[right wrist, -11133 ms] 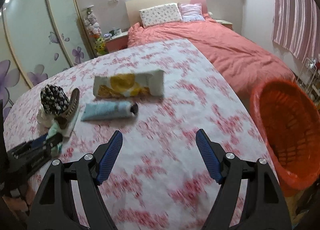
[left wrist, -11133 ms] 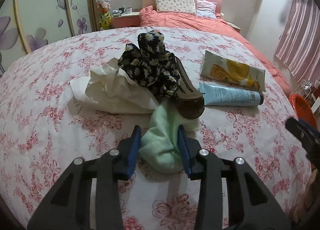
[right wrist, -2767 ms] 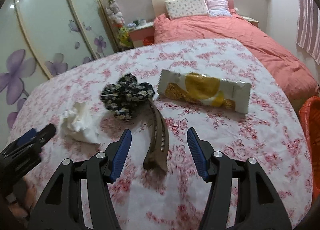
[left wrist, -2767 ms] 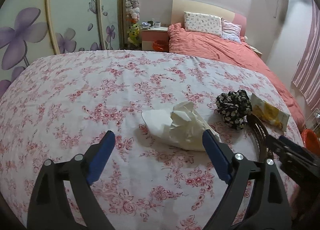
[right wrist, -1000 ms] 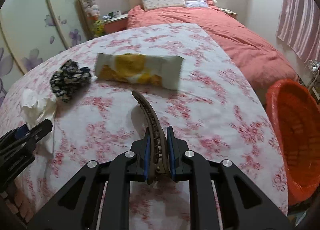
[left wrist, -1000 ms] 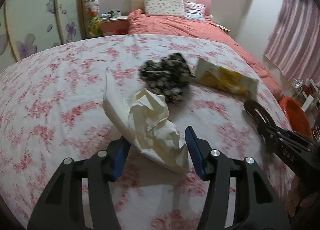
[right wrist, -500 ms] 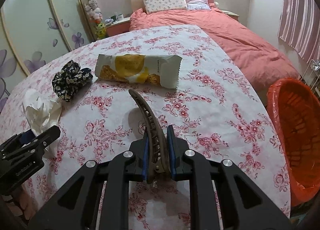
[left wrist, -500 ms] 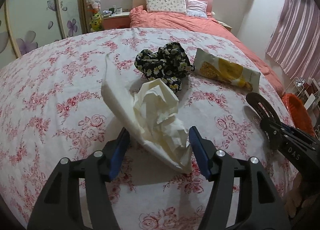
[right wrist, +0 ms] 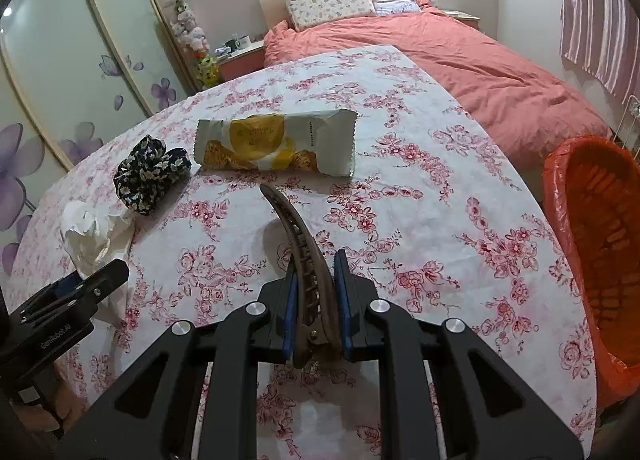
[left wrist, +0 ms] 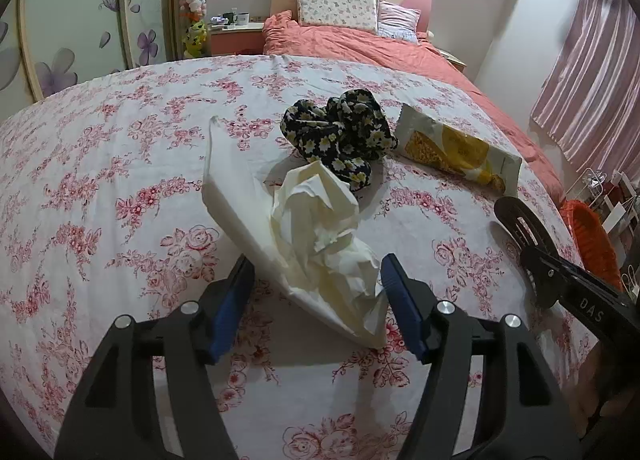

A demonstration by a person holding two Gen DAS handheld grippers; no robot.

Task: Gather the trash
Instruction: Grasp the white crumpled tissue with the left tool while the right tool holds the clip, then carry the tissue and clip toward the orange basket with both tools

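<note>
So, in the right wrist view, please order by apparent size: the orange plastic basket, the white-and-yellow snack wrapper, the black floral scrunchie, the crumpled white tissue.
1. Orange plastic basket, though cut off by the frame edge.
2. White-and-yellow snack wrapper.
3. Black floral scrunchie and crumpled white tissue: they look alike, so I do not rank them.

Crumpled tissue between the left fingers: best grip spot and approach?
Grip the crumpled tissue at its bunched middle, coming down from the near side, probably as the left gripper already sits. The wad stands tallest there; the flat sheet edge on its left would likely slip. The jaws are opening, tissue between them, pads not pressing.
</note>
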